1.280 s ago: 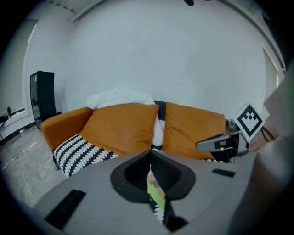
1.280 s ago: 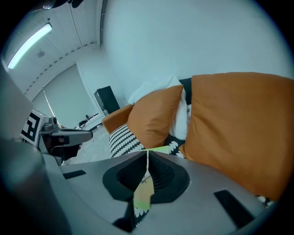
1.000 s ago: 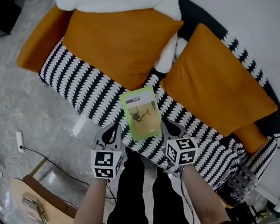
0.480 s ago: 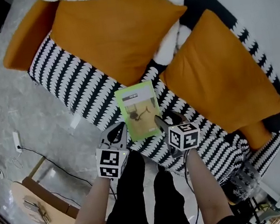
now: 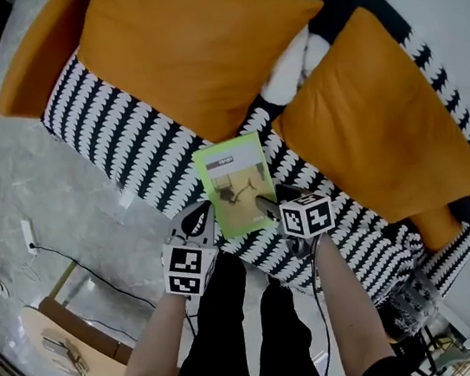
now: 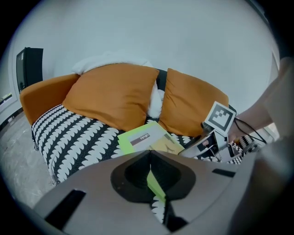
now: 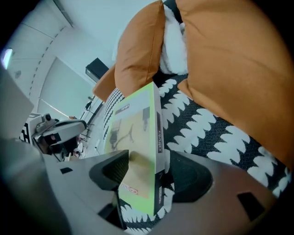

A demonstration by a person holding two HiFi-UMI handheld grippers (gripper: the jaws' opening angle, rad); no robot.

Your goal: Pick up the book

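Sofa [image 5: 124, 147], orange cushions [image 5: 197, 48] behind book [image 5: 234, 183]; left gripper [image 5: 203, 219] jaws together; right gripper [image 5: 274, 200] jaws opening astride it.

Orange cushions [image 5: 198, 57] crowd beyond the book [image 5: 236, 184]

Black-white sofa [image 5: 124, 147]; on it: green book [image 5: 234, 183]; 2 orange cushions [image 5: 197, 48]; white blanket [image 5: 291, 65]

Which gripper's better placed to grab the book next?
Right. The right gripper has just been opening its jaws and straddles the book; the left gripper is shut, beside it.
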